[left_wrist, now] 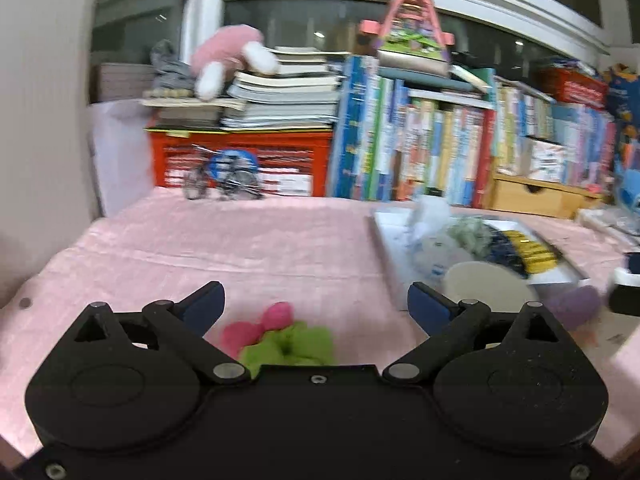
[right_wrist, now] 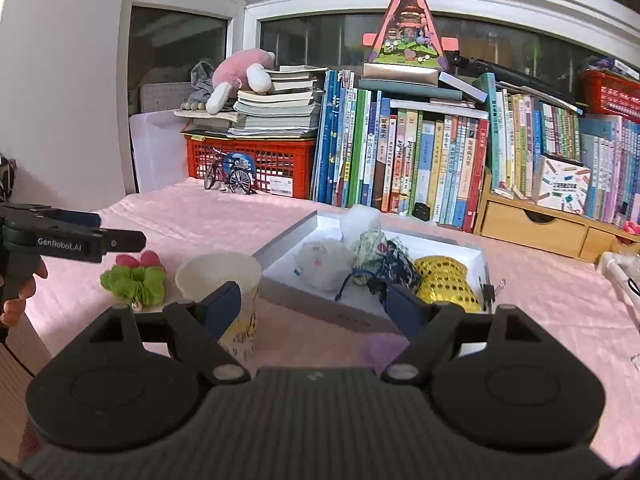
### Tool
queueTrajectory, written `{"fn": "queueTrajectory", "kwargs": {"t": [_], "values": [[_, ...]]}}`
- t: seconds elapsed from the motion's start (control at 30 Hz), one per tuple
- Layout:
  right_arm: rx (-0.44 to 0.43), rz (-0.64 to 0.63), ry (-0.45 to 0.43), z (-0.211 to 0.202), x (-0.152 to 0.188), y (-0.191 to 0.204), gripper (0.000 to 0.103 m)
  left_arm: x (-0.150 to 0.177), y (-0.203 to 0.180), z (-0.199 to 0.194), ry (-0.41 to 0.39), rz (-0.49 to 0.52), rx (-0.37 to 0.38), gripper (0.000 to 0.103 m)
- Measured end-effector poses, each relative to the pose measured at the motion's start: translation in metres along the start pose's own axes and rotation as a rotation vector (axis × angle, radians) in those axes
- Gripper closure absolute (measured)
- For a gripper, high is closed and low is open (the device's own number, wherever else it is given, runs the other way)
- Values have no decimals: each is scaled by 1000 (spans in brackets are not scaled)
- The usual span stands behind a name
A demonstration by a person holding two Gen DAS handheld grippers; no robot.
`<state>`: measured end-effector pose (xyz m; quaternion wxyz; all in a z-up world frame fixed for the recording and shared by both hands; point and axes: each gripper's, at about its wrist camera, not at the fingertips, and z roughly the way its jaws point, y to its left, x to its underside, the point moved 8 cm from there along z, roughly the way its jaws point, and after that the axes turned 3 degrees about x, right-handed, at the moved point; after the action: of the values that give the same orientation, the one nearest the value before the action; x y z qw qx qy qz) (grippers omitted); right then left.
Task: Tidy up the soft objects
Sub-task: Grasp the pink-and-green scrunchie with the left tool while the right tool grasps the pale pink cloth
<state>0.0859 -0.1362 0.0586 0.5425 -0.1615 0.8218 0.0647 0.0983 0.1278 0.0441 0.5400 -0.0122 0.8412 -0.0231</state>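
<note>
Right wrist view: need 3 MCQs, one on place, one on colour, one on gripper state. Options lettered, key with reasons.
1. Where does the green and pink scrunchie lie?
A. in the white tray
B. on the pink cloth, left of the paper cup
C. on the stacked books

2. What colour is the sequinned pouch at the tray's right end?
A. gold
B. red
C. white

3. How do the right gripper's jaws stand?
A. shut on the cup
B. shut on nothing
C. open, holding nothing

Key: 1 B, the scrunchie rests on the pink cloth beside the paper cup, outside the white tray. 2 A, its sequins are yellow-gold. 3 C, the blue pads sit wide apart with nothing between them.
</note>
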Motion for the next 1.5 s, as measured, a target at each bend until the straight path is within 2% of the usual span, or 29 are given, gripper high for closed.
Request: {"fn": "queueTrajectory", "kwargs": {"t": [0.13, 0.27, 0.4, 0.6, 0.67, 0.77, 1.03, 1.33, 1.5], "values": [[37, 2, -28, -11, 17, -1, 15, 17, 7, 7, -12, 14, -77, 5], [114, 11, -46, -34, 30, -23, 15, 32, 12, 15, 17, -19, -62, 5], [218, -2, -3, -54, 48, -58, 15, 39, 17, 23, 29, -52, -61, 5], [432, 24, 66, -63, 78, -127, 16, 44, 12, 34, 48, -62, -61, 5], [455, 46, 81, -59, 86, -142, 20, 44, 9, 36, 45, -56, -63, 5], [434, 118, 87, -48, 92, -161, 23, 44, 6, 39, 38, -45, -84, 5], [296, 268, 106, -9, 96, -182, 28, 45, 5, 48, 44, -51, -105, 7], [254, 361, 124, 21, 100, -189, 34, 49, 14, 59, 76, -97, -112, 7], [252, 365, 125, 30, 96, -190, 38, 52, 15, 64, 92, -105, -104, 9]]}}
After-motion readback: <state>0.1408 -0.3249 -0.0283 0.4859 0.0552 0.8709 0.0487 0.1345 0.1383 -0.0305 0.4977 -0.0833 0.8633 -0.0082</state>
